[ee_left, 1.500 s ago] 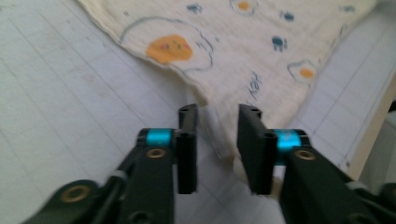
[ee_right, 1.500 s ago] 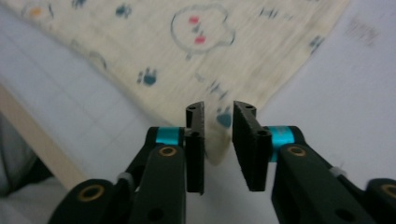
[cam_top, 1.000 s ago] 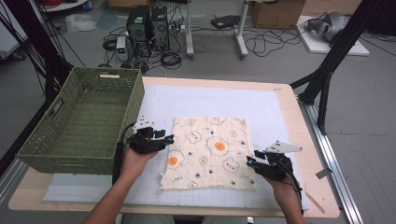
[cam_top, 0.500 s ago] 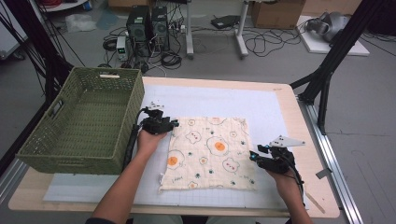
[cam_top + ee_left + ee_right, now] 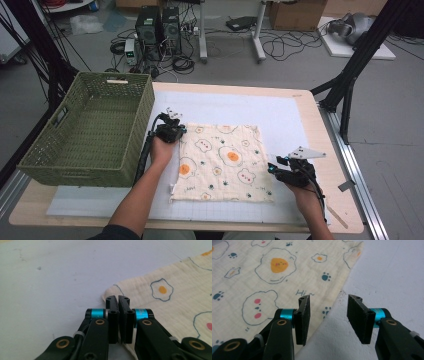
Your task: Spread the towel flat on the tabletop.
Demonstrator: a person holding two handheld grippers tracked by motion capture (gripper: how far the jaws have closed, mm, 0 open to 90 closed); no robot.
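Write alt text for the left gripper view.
The left claw, jaws closed, sits at the corner of a cream cloth printed with fried eggs. The cloth lies flat on a pale mat.

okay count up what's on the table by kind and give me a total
Cloth: 1
Green basket: 1
Grippers: 2, left gripper and right gripper
Total: 4

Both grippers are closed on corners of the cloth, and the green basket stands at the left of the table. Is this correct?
Not quite. Only the left gripper is closed on a corner of the cloth. The right gripper is open, its jaws straddling the cloth's edge, as the right gripper view shows. The basket does stand at the left.
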